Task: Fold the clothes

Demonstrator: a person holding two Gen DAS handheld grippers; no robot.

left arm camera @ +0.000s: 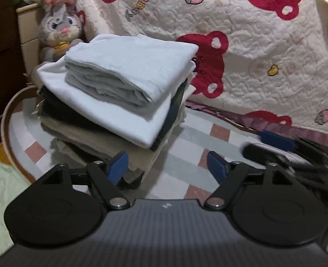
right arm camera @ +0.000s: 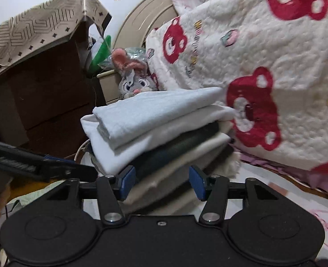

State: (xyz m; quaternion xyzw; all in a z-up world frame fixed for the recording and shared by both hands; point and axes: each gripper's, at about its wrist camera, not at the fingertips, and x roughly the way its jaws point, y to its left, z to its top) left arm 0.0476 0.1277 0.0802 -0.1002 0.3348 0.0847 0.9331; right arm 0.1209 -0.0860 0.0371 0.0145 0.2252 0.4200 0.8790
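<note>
Wall (right arm camera: 30,0) and patterned cloth (right arm camera: 41,29) appear only from right wrist.

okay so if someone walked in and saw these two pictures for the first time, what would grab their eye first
Probably the stack of folded clothes in the middle, pale blue and white pieces on top of darker and beige ones. Behind it hangs a white quilt with big red bears, and a grey plush bunny sits at the back left. The left gripper and right gripper are both open and hold nothing.
</note>
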